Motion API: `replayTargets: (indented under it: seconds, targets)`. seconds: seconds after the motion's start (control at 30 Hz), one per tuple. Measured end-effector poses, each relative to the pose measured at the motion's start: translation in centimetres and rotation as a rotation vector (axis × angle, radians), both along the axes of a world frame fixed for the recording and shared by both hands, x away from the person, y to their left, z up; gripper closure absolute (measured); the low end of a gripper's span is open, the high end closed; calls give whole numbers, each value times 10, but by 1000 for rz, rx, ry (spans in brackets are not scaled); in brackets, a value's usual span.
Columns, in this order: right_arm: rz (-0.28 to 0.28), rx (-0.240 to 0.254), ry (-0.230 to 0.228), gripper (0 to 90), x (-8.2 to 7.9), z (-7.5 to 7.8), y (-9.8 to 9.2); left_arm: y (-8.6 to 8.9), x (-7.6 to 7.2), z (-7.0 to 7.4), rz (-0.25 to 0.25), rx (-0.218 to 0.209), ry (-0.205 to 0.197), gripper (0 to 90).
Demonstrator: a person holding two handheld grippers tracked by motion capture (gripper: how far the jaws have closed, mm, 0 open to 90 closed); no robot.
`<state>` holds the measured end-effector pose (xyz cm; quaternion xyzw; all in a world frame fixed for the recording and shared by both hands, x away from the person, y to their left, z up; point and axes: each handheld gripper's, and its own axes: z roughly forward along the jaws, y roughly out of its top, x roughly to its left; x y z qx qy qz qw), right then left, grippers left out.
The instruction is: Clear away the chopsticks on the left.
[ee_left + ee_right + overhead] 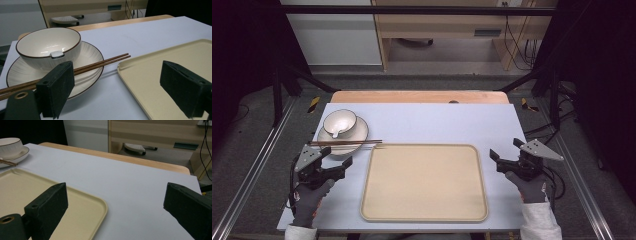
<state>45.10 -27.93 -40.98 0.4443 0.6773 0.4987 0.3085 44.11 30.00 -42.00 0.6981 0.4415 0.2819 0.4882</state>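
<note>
A white bowl [339, 122] with a dark rim sits on a ribbed white plate [358, 131] at the table's left. A spoon handle [57, 54] rests inside the bowl [47, 45]. Two brown chopsticks [347, 143] lie across the near edge of the plate [87, 57], tips pointing toward a beige tray [424, 182] with nothing on it. My left gripper [336, 156] stands open just in front of the plate, nothing between its jaws. My right gripper [506, 149] is open beside the tray's right edge, over the bare table.
A pale mat [432, 122] covers the wooden table [419, 96]. Dark frame rails [252, 170] run along both sides. Beyond the far edge stand a wooden cabinet [442, 25] and hanging cables [517, 45].
</note>
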Motion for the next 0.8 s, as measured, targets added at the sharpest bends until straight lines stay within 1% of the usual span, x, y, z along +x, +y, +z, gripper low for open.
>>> replayTargets:
  seconds: [0.13,0.23,0.3,0.4,0.47,0.5,0.53,0.57,0.73,0.8]
  targets:
    - [7,-18,-1,59,0,1,1,3,1,2,-6,13,3,121]
    - [12,-16,0,59,-1,2,3,8,2,2,-7,18,7,123]
    - [16,-22,2,59,-1,3,6,12,3,2,-10,19,13,127]
    - [28,-37,-1,59,-2,5,11,17,5,2,-17,38,21,135]
    - [33,-42,-2,60,-2,7,15,18,5,2,-19,41,24,140]
    - [39,-40,-1,60,-2,8,18,22,7,2,-19,51,28,143]
    - [42,-41,0,60,-2,8,19,22,7,2,-19,51,28,148]
    - [47,-51,3,60,-2,8,22,26,9,1,-12,62,32,152]
    - [65,-68,10,60,-1,9,31,35,13,-1,7,103,52,182]
    - [68,-70,15,60,0,8,33,37,16,-2,12,113,59,194]
